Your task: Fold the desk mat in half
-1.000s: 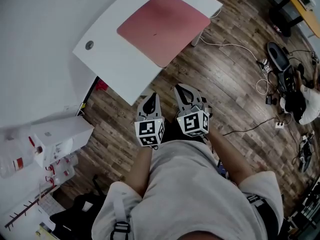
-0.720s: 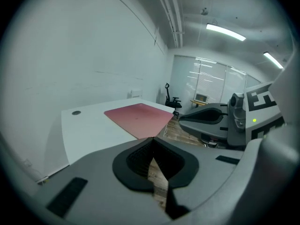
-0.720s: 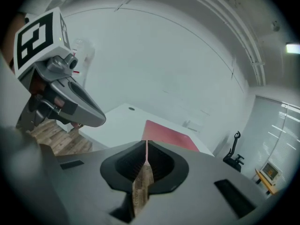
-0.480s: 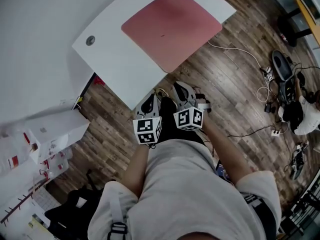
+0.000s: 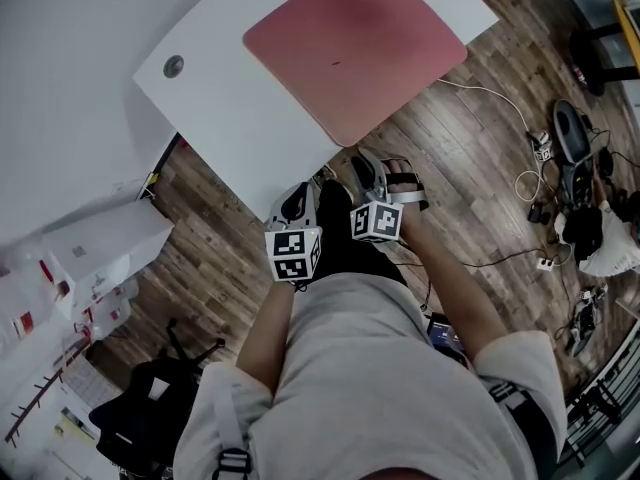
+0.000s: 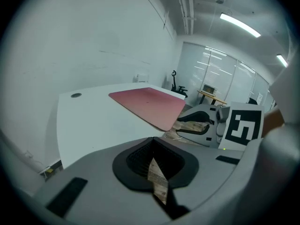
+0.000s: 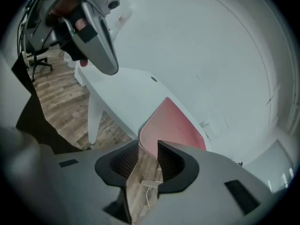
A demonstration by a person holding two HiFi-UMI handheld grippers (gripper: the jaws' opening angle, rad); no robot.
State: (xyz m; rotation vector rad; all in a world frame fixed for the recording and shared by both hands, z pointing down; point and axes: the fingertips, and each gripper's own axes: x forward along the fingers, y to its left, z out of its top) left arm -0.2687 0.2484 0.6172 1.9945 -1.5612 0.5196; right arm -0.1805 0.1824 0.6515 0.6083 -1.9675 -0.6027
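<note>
A pink desk mat (image 5: 355, 53) lies flat and unfolded on the white desk (image 5: 230, 98), with its near corner at the desk's front edge. Both grippers hang over the wood floor just short of that edge, touching nothing. My left gripper (image 5: 297, 198) is shut and empty; in its own view the mat (image 6: 147, 102) lies ahead beyond its jaws (image 6: 152, 142). My right gripper (image 5: 360, 165) stands slightly open and empty, its jaws (image 7: 147, 146) pointing at the mat's (image 7: 176, 123) near corner. The right gripper (image 6: 197, 123) also shows in the left gripper view.
The desk has a round grommet hole (image 5: 173, 66) near its left corner. White boxes (image 5: 100, 243) stand at the left. A black bag (image 5: 150, 418) lies on the floor at the lower left. Cables (image 5: 520, 158) and dark gear (image 5: 575, 138) litter the floor to the right.
The desk and mat have grown larger and nearer in the head view. Both grippers have moved up close to the desk's front edge. The mat has not moved.
</note>
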